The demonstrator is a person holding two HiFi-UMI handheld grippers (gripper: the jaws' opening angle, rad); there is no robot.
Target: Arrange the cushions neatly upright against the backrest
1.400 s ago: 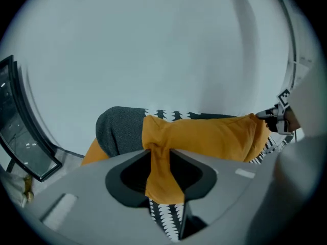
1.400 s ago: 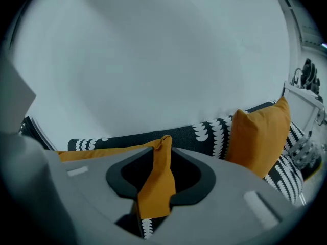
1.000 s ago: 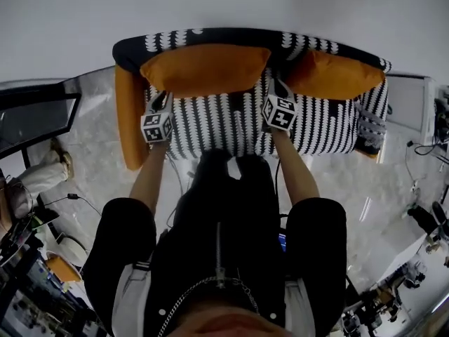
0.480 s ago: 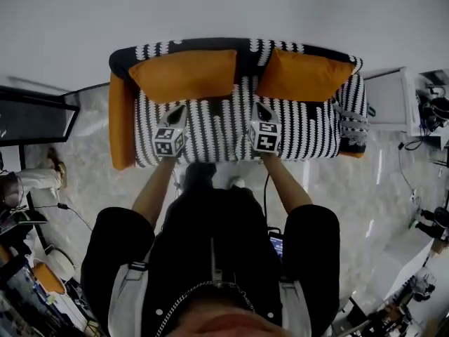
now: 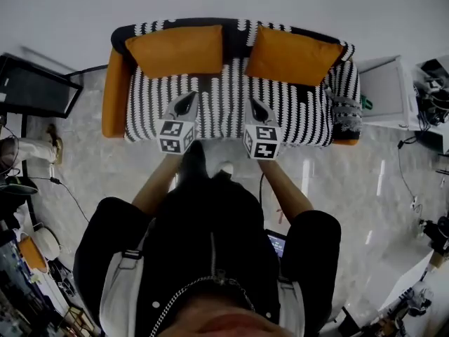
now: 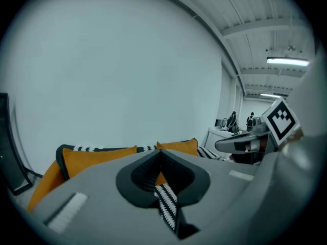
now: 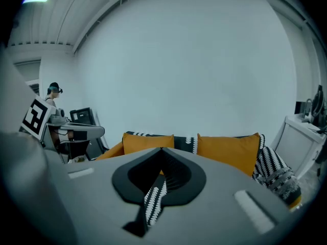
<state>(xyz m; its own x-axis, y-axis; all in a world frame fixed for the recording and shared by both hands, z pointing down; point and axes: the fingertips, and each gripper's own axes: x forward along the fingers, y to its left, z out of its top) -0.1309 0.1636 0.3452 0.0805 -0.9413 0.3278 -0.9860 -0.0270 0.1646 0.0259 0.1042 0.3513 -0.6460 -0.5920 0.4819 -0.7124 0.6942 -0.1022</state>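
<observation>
Apparently the arranging is as good as done: both orange cushions stand propped against the backrest [image 5: 235,32] of the striped sofa [image 5: 302,121]. The left cushion [image 5: 175,48] fills the backrest's left end and the right cushion [image 5: 291,55] its right end, with a narrow strip of bare backrest between them. The right gripper view shows them side by side, upright, with their top edges roughly level with the backrest's top. From the head view the right cushion sits a little askew, its outer corner dropped toward the sofa's right edge, while the left one lies squarer. What is left, by my reading, is at most a small straightening of that right cushion; nothing else on the seat [image 5: 221,111] looks out of place. As for the tools, the left gripper [image 5: 188,99] and the right gripper [image 5: 254,104] both hang over the front part of the seat, near its middle and well apart from either cushion. Each has its jaws pressed together with nothing between them; only the striped seat fabric shows beyond the closed tips. Neither gripper touches a cushion or the sofa, as far as the views show.
</observation>
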